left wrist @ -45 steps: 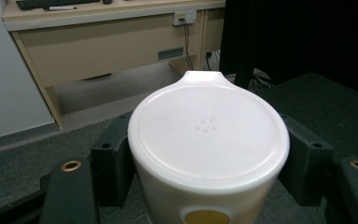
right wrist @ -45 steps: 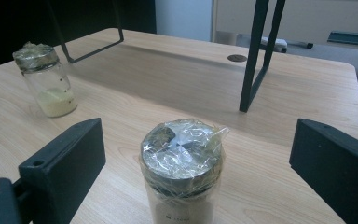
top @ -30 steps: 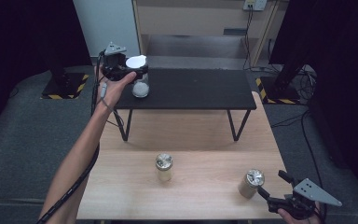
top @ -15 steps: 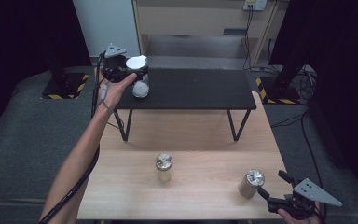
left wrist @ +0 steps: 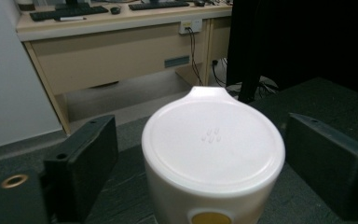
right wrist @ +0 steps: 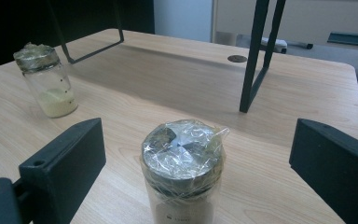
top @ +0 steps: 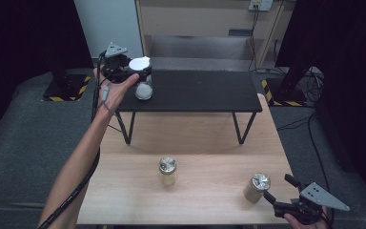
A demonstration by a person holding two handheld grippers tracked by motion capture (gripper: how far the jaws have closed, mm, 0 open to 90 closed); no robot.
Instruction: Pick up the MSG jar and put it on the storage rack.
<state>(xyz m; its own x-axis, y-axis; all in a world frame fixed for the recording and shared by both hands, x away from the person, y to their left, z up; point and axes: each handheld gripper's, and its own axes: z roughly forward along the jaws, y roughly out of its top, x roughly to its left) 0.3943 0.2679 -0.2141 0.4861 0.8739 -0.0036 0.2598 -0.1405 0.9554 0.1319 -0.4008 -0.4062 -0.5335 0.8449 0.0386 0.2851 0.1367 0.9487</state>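
Note:
A jar with a white lid [top: 140,64] stands at the left end of the black raised shelf [top: 205,90]. My left gripper [top: 136,70] straddles its top. The white lid [left wrist: 213,144] sits between the jaws with a gap on each side; the left gripper [left wrist: 200,126] has just been opening and is open. On the wooden table, a foil-capped jar wrapped in plastic film [top: 257,187] stands at the front right. My right gripper [top: 277,187] is just beside it, open. In the right gripper view the wrapped jar [right wrist: 182,156] stands between the wide jaws of the right gripper [right wrist: 198,128], untouched.
A second small jar [top: 167,171] with pale yellow powder [right wrist: 46,79] stands mid-table. The shelf's thin metal legs [right wrist: 256,56] rest on the wooden table [top: 209,143]. A desk and cables lie beyond; dark curtains hang at both sides.

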